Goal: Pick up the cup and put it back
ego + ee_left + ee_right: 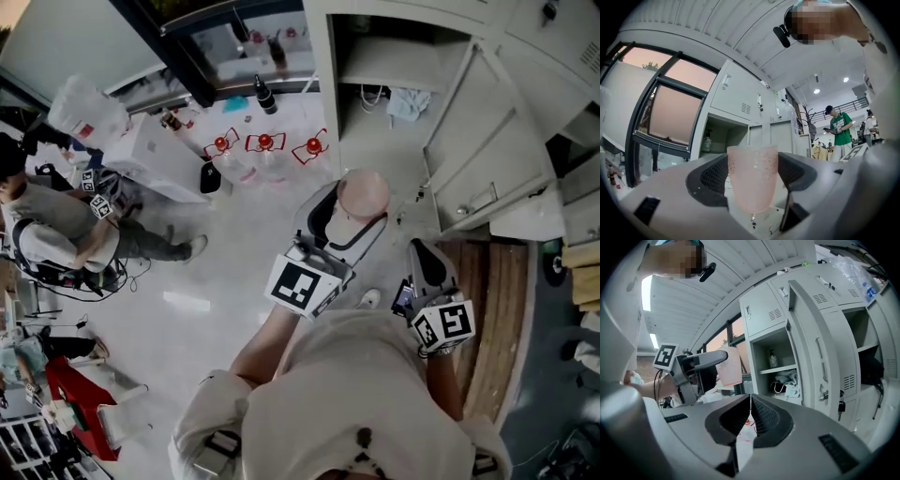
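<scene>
A translucent pink cup point(753, 177) stands upright between the jaws of my left gripper point(753, 180), both black pads pressing on its sides. In the head view the cup point(362, 197) is held in the air in front of the open locker shelf point(394, 117), gripped by the left gripper point(349, 217). The right gripper view shows the same cup point(729, 365) from the side, off to the left. My right gripper point(750, 414) is shut and empty, its pads touching; it hangs low at the right in the head view point(424, 267).
Grey lockers fill the right side, one door point(487, 159) swung open. A lower shelf holds a bottle point(772, 359) and crumpled cloth and cables point(787, 383). Bottles with red tags point(265, 142) stand on the floor. A seated person point(66, 230) is at far left.
</scene>
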{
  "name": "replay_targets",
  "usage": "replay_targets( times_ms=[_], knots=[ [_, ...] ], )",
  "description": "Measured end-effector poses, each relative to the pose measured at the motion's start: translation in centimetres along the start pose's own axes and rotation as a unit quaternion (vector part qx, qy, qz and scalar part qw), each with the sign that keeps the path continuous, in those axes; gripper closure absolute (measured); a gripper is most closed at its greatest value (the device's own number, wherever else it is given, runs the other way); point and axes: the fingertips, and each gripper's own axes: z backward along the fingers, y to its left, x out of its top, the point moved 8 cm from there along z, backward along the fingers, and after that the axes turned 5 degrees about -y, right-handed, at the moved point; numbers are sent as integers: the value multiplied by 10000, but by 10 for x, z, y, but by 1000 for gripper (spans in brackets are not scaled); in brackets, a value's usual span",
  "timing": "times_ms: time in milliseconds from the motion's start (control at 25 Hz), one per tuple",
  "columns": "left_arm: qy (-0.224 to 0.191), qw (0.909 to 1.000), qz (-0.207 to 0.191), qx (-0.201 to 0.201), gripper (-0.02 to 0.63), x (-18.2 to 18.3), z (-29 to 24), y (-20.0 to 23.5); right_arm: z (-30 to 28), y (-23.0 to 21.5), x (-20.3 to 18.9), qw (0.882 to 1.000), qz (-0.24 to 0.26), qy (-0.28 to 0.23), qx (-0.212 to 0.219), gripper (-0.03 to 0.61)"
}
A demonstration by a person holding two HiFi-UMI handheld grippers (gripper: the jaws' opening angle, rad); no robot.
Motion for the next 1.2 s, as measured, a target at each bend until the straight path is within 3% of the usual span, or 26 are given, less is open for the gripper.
replay_targets(
  times_ms=[120,480,880,1200],
  knots=[
    [-45,9999,-102,-21,282,2,-27,-2,6,-14,-2,10000,-9,42,6,552],
    [-233,9990,-217,-306,282,12,-104,13,7,-42,-6,9985,-114,156,-511,552],
    [-297,9968,-315,-665,283,19,-199,70,-31,-61,11,9888,-124,-38,-1488,552],
    [-218,9970,-527,-523,282,16,-269,112,-47,-66,12,9774,-92,-119,-2111,552]
  ],
)
